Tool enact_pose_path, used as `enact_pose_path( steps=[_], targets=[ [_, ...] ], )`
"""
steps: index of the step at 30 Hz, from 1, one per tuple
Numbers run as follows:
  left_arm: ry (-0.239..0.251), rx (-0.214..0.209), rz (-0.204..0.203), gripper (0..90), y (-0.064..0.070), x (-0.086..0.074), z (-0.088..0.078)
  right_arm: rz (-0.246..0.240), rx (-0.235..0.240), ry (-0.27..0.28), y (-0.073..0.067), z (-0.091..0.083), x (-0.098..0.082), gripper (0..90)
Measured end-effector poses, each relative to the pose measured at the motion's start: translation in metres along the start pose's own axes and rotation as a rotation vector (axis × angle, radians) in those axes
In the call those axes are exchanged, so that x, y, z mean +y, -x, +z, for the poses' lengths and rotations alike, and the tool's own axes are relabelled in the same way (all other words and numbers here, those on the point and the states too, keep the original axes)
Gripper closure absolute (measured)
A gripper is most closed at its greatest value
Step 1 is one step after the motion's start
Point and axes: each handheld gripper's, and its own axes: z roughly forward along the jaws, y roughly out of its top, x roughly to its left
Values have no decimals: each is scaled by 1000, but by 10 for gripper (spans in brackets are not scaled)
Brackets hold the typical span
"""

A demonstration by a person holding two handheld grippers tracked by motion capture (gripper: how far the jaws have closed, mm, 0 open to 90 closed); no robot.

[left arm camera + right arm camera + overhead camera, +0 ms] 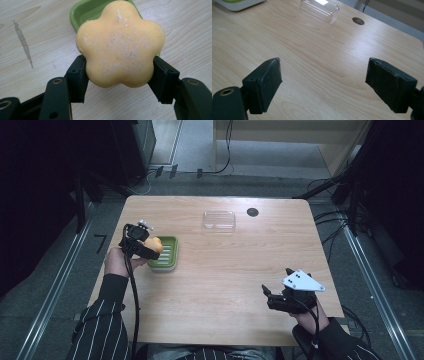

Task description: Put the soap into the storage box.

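Orange flower-shaped soap bar (pixel 120 45) sits clamped between the left gripper's (pixel 120 80) black jaws, held above the green ridged soap dish (pixel 166 252) at the table's left side. Near the right edge, the right gripper (pixel 324 82) hangs over bare wooden table (pixel 225 275), jaws spread wide and empty. A clear plastic lid (pixel 219 220) lies farther off.

Both my hand-held grippers out, one clamped, one spread

My left hand-held gripper (pixel 142 245) is raised at the left with its jaws pressed on a load; my right hand-held gripper (pixel 272 296) sits low at the right, jaws wide apart, striped sleeves showing.
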Motion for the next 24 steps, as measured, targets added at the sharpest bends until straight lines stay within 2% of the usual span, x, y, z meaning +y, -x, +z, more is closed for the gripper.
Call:
enact_pose_path(
  steps=[17,24],
  targets=[
    [-10,-19,28,396,6,13,4,0,0,0,0,0,0,137],
    [-37,-24,34,396,7,17,10,1,0,0,0,0,0,137]
  ],
)
